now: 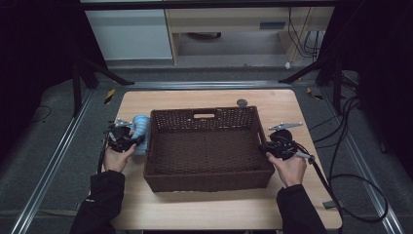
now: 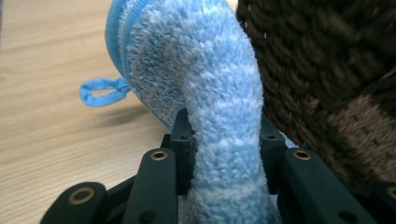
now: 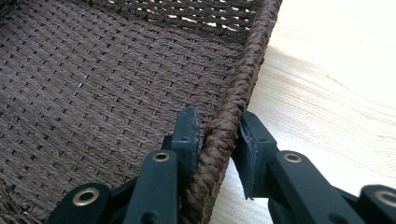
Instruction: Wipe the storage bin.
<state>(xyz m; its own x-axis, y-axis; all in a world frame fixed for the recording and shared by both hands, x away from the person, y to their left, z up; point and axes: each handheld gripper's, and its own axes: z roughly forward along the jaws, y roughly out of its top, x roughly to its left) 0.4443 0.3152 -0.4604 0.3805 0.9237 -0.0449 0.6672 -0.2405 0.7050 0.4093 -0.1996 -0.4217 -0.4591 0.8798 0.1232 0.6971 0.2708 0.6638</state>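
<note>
Right gripper (image 3: 218,140) jaws clamp wicker basket (image 3: 232,105) rim, steadying it; left gripper (image 2: 226,144) jaws pinch blue microfibre cloth (image 2: 205,70) beside basket wall, likely for loading.

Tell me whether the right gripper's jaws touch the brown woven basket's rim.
Touching. In the right gripper view, the right gripper has one jaw on each side of the brown woven basket's rim, pressed against it.

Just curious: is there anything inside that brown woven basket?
The basket looks empty: bare woven floor. Its near wall hides a strip of that floor. The blue cloth sits outside, against its left wall.

Blue cloth (image 2: 205,84) (fluffy) beside basket (image 1: 207,183)
</note>
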